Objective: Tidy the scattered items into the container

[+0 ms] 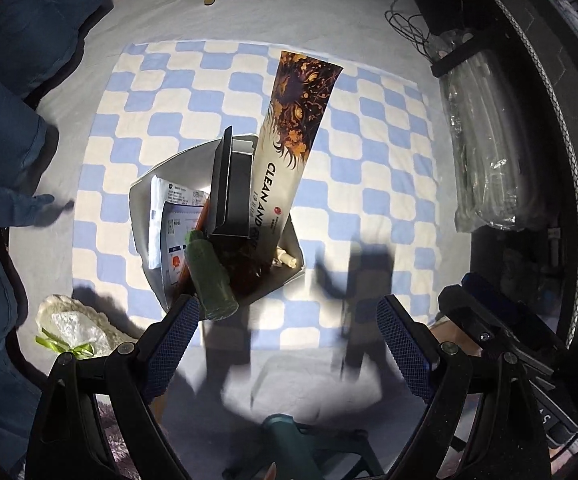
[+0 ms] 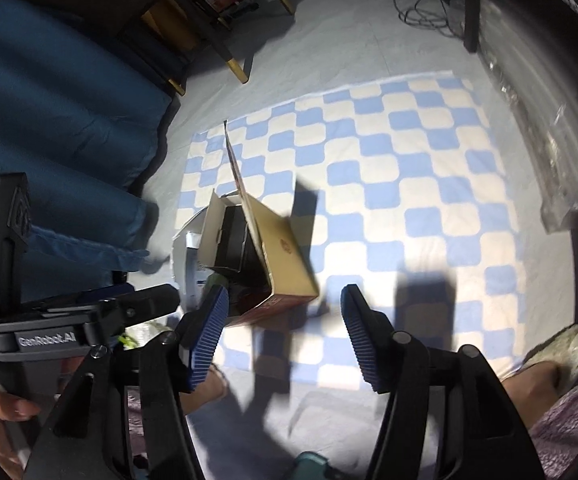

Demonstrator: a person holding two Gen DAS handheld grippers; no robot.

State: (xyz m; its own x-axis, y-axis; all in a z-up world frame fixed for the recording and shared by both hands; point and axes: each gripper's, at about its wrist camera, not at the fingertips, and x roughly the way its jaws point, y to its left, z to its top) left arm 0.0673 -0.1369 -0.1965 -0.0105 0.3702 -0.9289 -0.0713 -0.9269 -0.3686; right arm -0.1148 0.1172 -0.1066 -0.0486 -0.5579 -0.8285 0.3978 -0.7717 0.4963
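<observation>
A grey container [image 1: 145,216] stands on the blue-and-cream checkered mat [image 1: 369,152]. In it are a tall "CLEAN AND" box [image 1: 289,136], a black box [image 1: 231,188], a green bottle [image 1: 209,276], white paper packets [image 1: 169,216] and a small cream item [image 1: 287,260]. My left gripper [image 1: 289,336] is open and empty, above the mat just in front of the container. In the right wrist view the container [image 2: 289,264] is seen from its side with the black box [image 2: 233,240] inside. My right gripper [image 2: 285,336] is open and empty beside it.
A white pouch with a green ribbon [image 1: 73,328] lies off the mat at lower left. Blue cushions [image 1: 5,128] line the left. Plastic-wrapped bundles [image 1: 485,152] and cables [image 1: 409,24] lie at the right. Chair legs [image 2: 233,60] stand behind. A slippered foot [image 2: 557,352] is at lower right.
</observation>
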